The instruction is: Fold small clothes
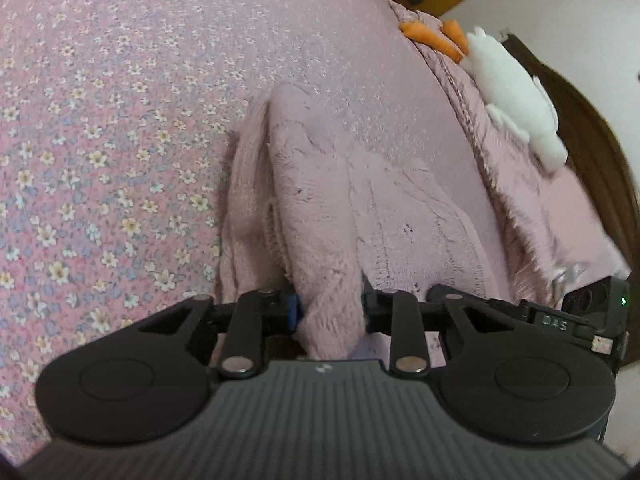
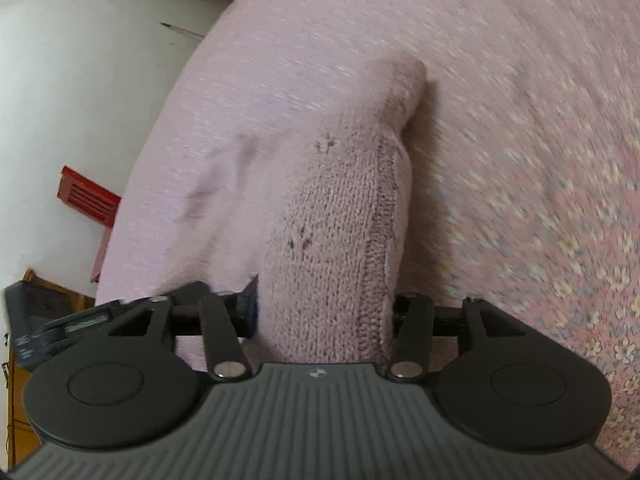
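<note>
Pink knit sweater (image 1: 332, 216) edge between jaws

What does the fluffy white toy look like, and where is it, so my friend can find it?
Look at the big bed with the pink flowered bedspread. At its far edge lies the white stuffed toy, by the dark headboard. It's the only white thing there, with orange parts at one end.

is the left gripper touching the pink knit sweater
Touching. The left wrist view shows the left gripper with its jaws closed on a bunched fold of the pink knit sweater, the fabric pinched between them with no gap.
</note>
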`<state>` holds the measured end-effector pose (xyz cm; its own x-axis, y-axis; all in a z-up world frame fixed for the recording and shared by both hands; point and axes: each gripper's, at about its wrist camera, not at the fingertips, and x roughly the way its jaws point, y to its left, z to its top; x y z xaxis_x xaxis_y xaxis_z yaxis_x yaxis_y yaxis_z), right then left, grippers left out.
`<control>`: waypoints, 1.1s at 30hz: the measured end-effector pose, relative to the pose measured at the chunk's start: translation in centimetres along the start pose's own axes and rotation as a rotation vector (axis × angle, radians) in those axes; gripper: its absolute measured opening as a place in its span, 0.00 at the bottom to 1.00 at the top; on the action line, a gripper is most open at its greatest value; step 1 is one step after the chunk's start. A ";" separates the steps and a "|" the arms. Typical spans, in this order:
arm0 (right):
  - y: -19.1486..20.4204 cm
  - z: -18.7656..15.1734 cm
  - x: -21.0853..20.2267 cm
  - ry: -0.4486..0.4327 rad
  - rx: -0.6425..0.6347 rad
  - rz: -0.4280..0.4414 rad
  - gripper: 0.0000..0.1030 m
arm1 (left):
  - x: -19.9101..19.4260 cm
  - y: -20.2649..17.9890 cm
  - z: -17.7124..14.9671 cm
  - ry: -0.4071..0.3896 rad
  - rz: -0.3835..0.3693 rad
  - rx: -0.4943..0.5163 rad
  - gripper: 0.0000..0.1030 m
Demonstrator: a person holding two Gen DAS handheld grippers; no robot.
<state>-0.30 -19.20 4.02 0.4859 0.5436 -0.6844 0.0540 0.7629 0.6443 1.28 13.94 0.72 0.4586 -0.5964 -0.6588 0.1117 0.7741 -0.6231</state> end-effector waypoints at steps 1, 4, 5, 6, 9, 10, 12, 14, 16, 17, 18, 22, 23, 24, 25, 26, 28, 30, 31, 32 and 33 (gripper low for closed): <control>-0.4 -0.2 0.0 -0.003 0.018 0.010 0.58 | 0.1 -0.2 -0.3 -0.009 0.010 0.029 0.30; 0.5 -0.2 -0.8 -0.015 -0.014 -0.020 0.66 | 0.3 -1.5 -0.5 -0.017 0.050 0.106 0.31; 0.9 -0.2 -1.3 -0.025 -0.040 -0.040 0.69 | 0.2 -1.9 -0.6 -0.017 0.067 0.123 0.33; 1.4 -0.3 -1.8 -0.036 -0.065 -0.057 0.70 | -0.1 -2.3 -0.5 -0.020 0.090 0.148 0.34; 2.5 -1.2 -3.8 -0.069 -0.117 -0.103 0.78 | -1.1 -3.6 -0.8 -0.040 0.180 0.205 0.40; 2.9 -1.7 -4.4 -0.085 -0.134 -0.116 0.82 | -1.9 -3.8 -1.0 -0.052 0.220 0.222 0.42; 3.3 -2.8 -5.5 -0.109 -0.170 -0.141 0.87 | -3.3 -3.9 -1.6 -0.078 0.257 0.246 0.44; 3.0 -4.2 -6.5 -0.127 -0.204 -0.177 0.92 | -4.4 -4.1 -2.3 -0.097 0.261 0.250 0.45; 2.6 -5.2 -6.7 -0.126 -0.229 -0.217 0.95 | -5.4 -4.0 -3.1 -0.109 0.277 0.260 0.48; 2.7 -5.8 -6.9 -0.119 -0.242 -0.236 0.97 | -5.7 -4.0 -3.4 -0.113 0.289 0.262 0.52; 2.8 -6.4 -6.9 -0.108 -0.257 -0.257 0.98 | -5.9 -4.1 -3.7 -0.116 0.303 0.263 0.53; 3.5 -9.0 -6.0 -0.091 -0.336 -0.335 1.00 | -6.9 -4.3 -5.6 -0.107 0.365 0.296 0.63; 3.6 -9.5 -5.8 -0.097 -0.348 -0.343 1.00 | -6.8 -4.5 -6.0 -0.102 0.386 0.293 0.64; 3.7 -9.9 -5.6 -0.100 -0.352 -0.356 1.00 | -6.4 -4.7 -6.4 -0.090 0.410 0.287 0.65; 3.8 -10.2 -5.4 -0.096 -0.353 -0.375 1.00 | -6.2 -4.7 -6.9 -0.074 0.429 0.287 0.65; 3.8 -10.4 -5.0 -0.090 -0.351 -0.398 1.00 | -5.9 -4.8 -7.3 -0.060 0.443 0.289 0.65; 3.7 -10.8 -4.5 -0.083 -0.352 -0.436 1.00 | -5.2 -5.0 -8.2 -0.046 0.473 0.292 0.65; 3.5 -11.3 -4.0 -0.075 -0.355 -0.459 1.00 | -4.3 -5.1 -9.2 -0.035 0.492 0.303 0.65; 3.4 -11.4 -3.7 -0.068 -0.355 -0.475 1.00 | -3.9 -5.2 -9.7 -0.030 0.499 0.307 0.65; 3.2 -11.6 -3.4 -0.062 -0.353 -0.492 1.00 | -3.4 -5.3 -10.1 -0.023 0.505 0.311 0.66; 3.1 -11.7 -3.0 -0.059 -0.348 -0.507 1.00 | -2.9 -5.5 -10.6 -0.011 0.511 0.316 0.67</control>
<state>-11.85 -14.40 4.06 0.5224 0.0706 -0.8498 0.0084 0.9961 0.0879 -10.02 9.19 1.55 0.5322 -0.1308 -0.8365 0.1301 0.9889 -0.0719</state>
